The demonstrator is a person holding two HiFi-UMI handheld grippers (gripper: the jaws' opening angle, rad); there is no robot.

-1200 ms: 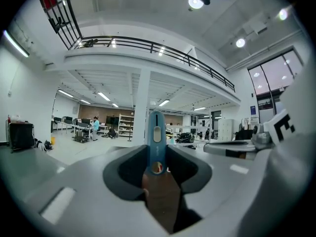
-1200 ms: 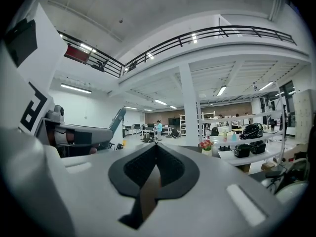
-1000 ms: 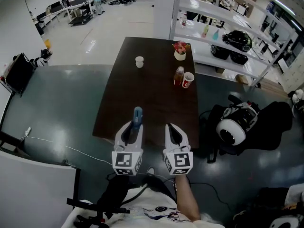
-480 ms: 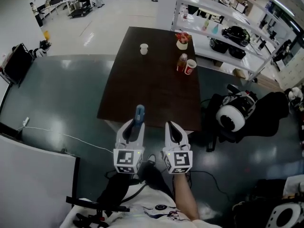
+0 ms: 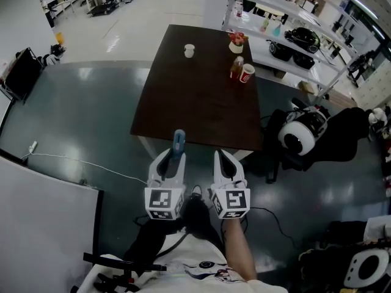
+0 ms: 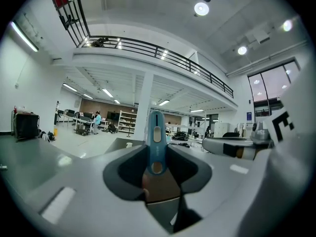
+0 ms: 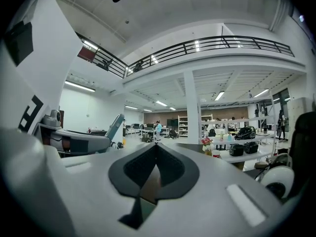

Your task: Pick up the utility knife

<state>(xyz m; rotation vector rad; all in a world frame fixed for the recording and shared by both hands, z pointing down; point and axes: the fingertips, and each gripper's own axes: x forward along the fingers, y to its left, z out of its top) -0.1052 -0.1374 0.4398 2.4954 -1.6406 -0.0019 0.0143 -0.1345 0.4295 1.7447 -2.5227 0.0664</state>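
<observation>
The utility knife is a slim blue handle with a grey slider. It sticks out forward from my left gripper, which is shut on it and held level over the dark floor. In the left gripper view the utility knife stands upright between the dark pads of the left gripper. My right gripper is beside it, shut with nothing in it. Seen from the right gripper, the jaws meet at the tip and the utility knife shows at left.
The dark brown table lies ahead, its near edge just beyond the jaws. On its far end are a white cup, a bottle, a red cup and a flower pot. A shelf rack and a black chair with a white helmet are at right.
Both grippers have drawn back from the table with the knife still held. The table's near edge, which lay under the jaws, now lies ahead of them.
</observation>
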